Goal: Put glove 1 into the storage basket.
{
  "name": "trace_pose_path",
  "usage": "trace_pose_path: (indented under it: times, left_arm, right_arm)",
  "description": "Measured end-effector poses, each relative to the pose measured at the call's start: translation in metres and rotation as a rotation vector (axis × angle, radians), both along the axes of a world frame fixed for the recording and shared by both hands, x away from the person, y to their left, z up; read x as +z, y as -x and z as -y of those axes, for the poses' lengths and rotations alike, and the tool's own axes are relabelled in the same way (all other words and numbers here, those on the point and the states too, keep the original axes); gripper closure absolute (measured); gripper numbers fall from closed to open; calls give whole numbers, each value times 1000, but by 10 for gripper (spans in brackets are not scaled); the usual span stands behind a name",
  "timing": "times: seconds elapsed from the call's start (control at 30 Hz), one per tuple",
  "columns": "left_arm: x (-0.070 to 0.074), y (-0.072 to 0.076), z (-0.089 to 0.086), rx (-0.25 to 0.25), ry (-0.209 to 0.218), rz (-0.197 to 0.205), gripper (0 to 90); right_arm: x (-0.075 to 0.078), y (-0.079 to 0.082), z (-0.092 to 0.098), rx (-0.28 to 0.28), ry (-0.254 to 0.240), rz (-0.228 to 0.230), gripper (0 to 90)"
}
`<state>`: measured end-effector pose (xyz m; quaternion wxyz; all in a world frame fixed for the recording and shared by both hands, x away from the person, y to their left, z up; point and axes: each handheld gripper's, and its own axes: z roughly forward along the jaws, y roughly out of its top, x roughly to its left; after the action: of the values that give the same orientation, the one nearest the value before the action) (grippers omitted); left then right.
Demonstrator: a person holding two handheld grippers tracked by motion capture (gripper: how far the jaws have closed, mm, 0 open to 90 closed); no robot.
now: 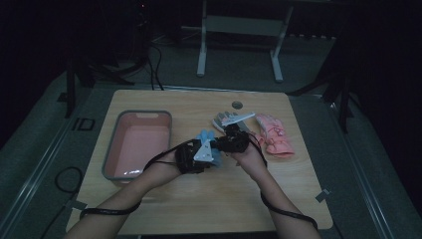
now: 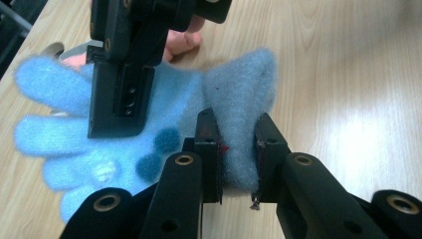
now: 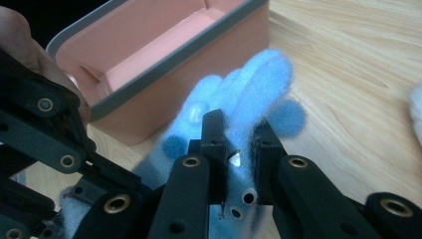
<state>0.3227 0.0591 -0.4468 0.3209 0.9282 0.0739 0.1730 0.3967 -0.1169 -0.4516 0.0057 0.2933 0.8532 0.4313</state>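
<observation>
**Both grippers clamped on blue glove, held over table centre**

Near edge, high view: both forearms come in from bottom, cables trailing off each gripper. L gripper point(image 1: 211, 149) and R gripper point(image 1: 226, 142) meet just in front of table point(image 1: 209, 199) centre, close together, almost nose to nose.

Blue glove point(image 1: 206, 137) sits between them; fuzzy knit w/ darker blue dots.
- L gripper point(image 2: 238, 149): jaws pinched on a fold of glove point(image 2: 239, 109) at cuff end, fabric squeezed tight between pads. Grasping glove.
- R gripper point(image 3: 241, 152): jaws closed on glove point(image 3: 249, 94) w/ its finger tips sticking out beyond jaws, narrow gap w/ fabric in it. Also grasping glove.
- L gripper view also shows R gripper point(image 2: 119, 94) coming in from above across the palm side, glove fingers spread out to the left. Glove close over the wood; can't tell if its low edge touches.

Further out:
- Pink bin point(image 1: 137, 144) w/ grey rim, left of the grippers, nr the glove; looks empty inside. In R gripper view the bin point(image 3: 164, 64) is right behind the glove, not touching as far as I can see.
- Grey glove point(image 1: 226, 119) flat on table just behind R gripper.
- Pink glove point(image 1: 273, 134) flat on table, right of grey one, next to it.
- Small round cap point(image 1: 237, 104) in tabletop nr far edge.
</observation>
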Motion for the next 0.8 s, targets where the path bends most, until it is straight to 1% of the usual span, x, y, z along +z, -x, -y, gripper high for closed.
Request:
trace_pose_path:
  times: [0.03,0.1,0.23,0.27,0.5,0.6,0.63,0.67,0.73,0.8]
  left_arm:
    - [0,0,0,0,0,0,780]
    - [2,0,-9,16,-1,-1,780]
    - [8,0,-21,29,-16,13,780]
    - [9,0,-23,37,-12,12,781]
    - [16,-2,-44,67,-29,28,780]
    - [17,-3,-54,83,-26,24,780]
    - [17,-3,-54,83,-26,24,780]
    - [18,-4,-62,92,-34,22,780]
    - [18,-6,-69,105,-28,7,780]
    - [18,-7,-75,110,-31,5,780]
  right_arm:
    - [0,0,0,0,0,0,809]
    - [4,-3,-10,15,5,1,809]
    - [10,-6,-24,32,1,4,808]
    - [11,-7,-27,36,2,7,808]
    - [18,-13,-51,62,-16,13,809]
    - [20,-15,-62,71,-28,9,808]
    - [20,-15,-62,71,-28,9,808]
    - [21,-16,-65,75,-28,10,809]
    - [21,-17,-78,80,-31,17,808]
    - [22,-18,-85,86,-45,9,809]
